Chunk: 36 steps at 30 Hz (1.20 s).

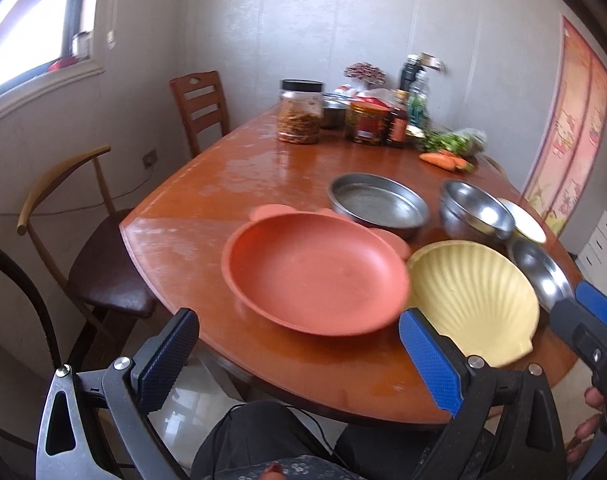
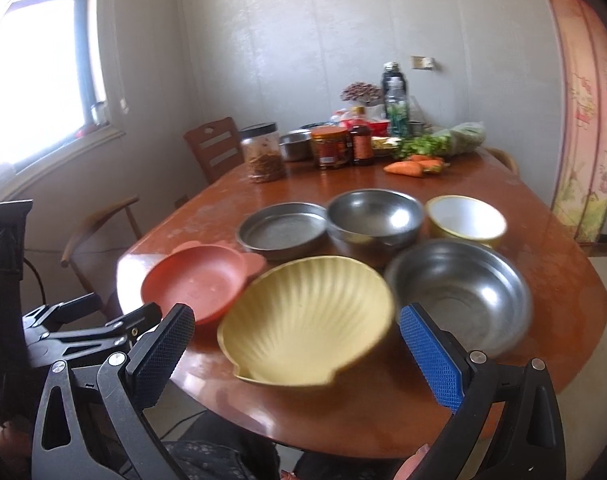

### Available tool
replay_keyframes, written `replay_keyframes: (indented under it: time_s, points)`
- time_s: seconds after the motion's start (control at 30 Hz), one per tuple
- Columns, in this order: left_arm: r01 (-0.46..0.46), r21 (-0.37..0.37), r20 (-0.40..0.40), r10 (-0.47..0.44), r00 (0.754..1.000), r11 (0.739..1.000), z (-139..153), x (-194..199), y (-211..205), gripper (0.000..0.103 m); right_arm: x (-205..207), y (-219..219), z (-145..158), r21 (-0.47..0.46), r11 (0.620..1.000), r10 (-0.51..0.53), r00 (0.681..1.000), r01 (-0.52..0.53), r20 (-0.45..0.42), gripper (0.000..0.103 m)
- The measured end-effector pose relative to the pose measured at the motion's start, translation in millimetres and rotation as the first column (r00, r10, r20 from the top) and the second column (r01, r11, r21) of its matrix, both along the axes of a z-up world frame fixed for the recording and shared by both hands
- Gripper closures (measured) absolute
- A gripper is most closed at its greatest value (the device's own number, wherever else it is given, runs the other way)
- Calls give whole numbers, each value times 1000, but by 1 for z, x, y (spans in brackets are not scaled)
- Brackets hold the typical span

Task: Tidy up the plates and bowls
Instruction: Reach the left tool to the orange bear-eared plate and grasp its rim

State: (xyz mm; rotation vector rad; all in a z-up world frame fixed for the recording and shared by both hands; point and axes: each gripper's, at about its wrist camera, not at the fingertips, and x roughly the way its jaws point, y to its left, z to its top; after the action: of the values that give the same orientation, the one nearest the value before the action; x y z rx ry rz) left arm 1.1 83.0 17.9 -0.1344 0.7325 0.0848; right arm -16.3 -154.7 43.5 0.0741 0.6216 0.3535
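Both grippers wide apart, holding nothing, hovering off the near edge of the surface (image 2: pixel 383 412). Left gripper (image 1: pixel 299 356) faces the red plate; right gripper (image 2: pixel 297 354) faces the yellow shell dish.

Near edge, left to right:
- red plate (image 1: pixel 315 276), eared rim, shallow. Looks like plastic or silicone: light, won't break, may flex. Pinch the near rim.
- yellow shell dish (image 2: pixel 307 320), ribbed, its edge just beside the red plate, maybe touching. Probably light plastic. The small tab at its near edge is the obvious hold; ribs should give some bite.
- large steel bowl (image 2: pixel 459 292), towards the right edge, close beside the shell dish. Stiff, smooth, slippery; grip over the rim, one finger inside, one outside.

Row behind:
- flat steel pan (image 2: pixel 283 230), straight low wall, easy to pinch.
- small steel bowl (image 2: pixel 373 216), rounded, slick like the large bowl.
- white bowl with gold outside (image 2: pixel 465 218), material unclear; could be ceramic, so treat as fragile and heavier.

Far end: jars (image 2: pixel 263 152), bottles, carrots (image 2: pixel 407 167), greens. Well apart from the dishes, no interference.

Nothing stacked yet. Judgement: nest the steel bowls, stack the flat pieces separately.
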Motion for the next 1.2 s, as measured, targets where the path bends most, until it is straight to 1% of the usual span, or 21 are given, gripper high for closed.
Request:
replay_keyframes:
  time_s: [0.1, 0.17, 0.27, 0.33, 0.4, 0.5, 0.57, 0.6, 0.67, 0.7, 0.77, 0.83, 0.9, 0.93, 0.97, 1.0, 1.07, 1.1, 1.13, 1.17, 1.2]
  points:
    - [-24, 3, -18, 24, 1000, 1000, -1, 6, 17, 2, 7, 20, 3, -24, 998, 54, 998, -54, -20, 0]
    - [-34, 1, -38, 34, 999, 999, -3, 12, 28, 2, 13, 36, 2, -41, 994, 97, 994, -100, -52, 0]
    - [-31, -6, -55, 30, 998, 1000, -6, 19, 42, 2, 23, 52, -3, -18, 989, 143, 984, -146, -111, 0]
    - [-20, -22, -79, 18, 997, 1000, -9, 28, 52, 2, 33, 62, -10, 3, 987, 156, 973, -158, -168, 0]
    - [-20, -18, -99, 18, 995, 1000, -13, 35, 59, 2, 42, 68, -16, 7, 988, 154, 965, -156, -210, 0]
    - [-6, -44, -126, 1, 992, 999, -19, 48, 69, 2, 52, 77, -23, -9, 988, 149, 961, -155, -231, 1]
    - [9, -67, -129, -18, 991, 998, -21, 55, 73, 2, 57, 82, -28, -27, 987, 150, 957, -161, -248, 6]
    - [11, -75, -135, -21, 991, 997, -22, 59, 75, 3, 59, 85, -30, -21, 985, 158, 953, -169, -257, 6]
    - [31, -93, -138, -43, 989, 995, -23, 67, 77, 10, 64, 88, -35, -15, 987, 151, 950, -161, -275, 8]
    - [36, -100, -142, -50, 989, 994, -23, 70, 77, 11, 66, 88, -36, -13, 987, 149, 948, -159, -280, 10]
    - [54, -102, -147, -69, 987, 993, -25, 77, 76, 18, 71, 91, -40, -17, 986, 153, 941, -166, -301, 30]
    - [79, -85, -159, -91, 983, 993, -28, 84, 72, 23, 77, 94, -46, -15, 984, 161, 929, -176, -333, 32]
    - [100, -76, -170, -112, 979, 992, -31, 88, 68, 26, 78, 95, -51, -23, 985, 151, 926, -169, -346, 35]
    - [109, -75, -178, -121, 977, 991, -32, 90, 66, 30, 79, 96, -52, -24, 985, 154, 925, -173, -346, 37]
    - [118, -80, -181, -131, 975, 990, -33, 92, 64, 34, 79, 96, -53, -27, 984, 154, 924, -174, -349, 42]
    - [126, -92, -183, -141, 973, 988, -34, 94, 64, 37, 80, 97, -53, -32, 984, 153, 925, -175, -348, 43]
    - [146, -125, -186, -168, 968, 981, -35, 97, 62, 47, 81, 99, -53, -39, 982, 160, 928, -184, -335, 44]
    - [154, -142, -185, -180, 966, 978, -37, 98, 62, 49, 82, 100, -54, -44, 983, 156, 929, -181, -335, 45]
    - [162, -157, -189, -191, 963, 974, -39, 100, 61, 53, 83, 101, -54, -44, 982, 159, 929, -184, -334, 49]
    - [162, -156, -190, -191, 963, 974, -40, 100, 61, 54, 84, 102, -55, -45, 981, 163, 927, -189, -337, 54]
    - [162, -152, -191, -190, 963, 975, -41, 101, 60, 55, 85, 104, -55, -53, 980, 162, 927, -191, -338, 56]
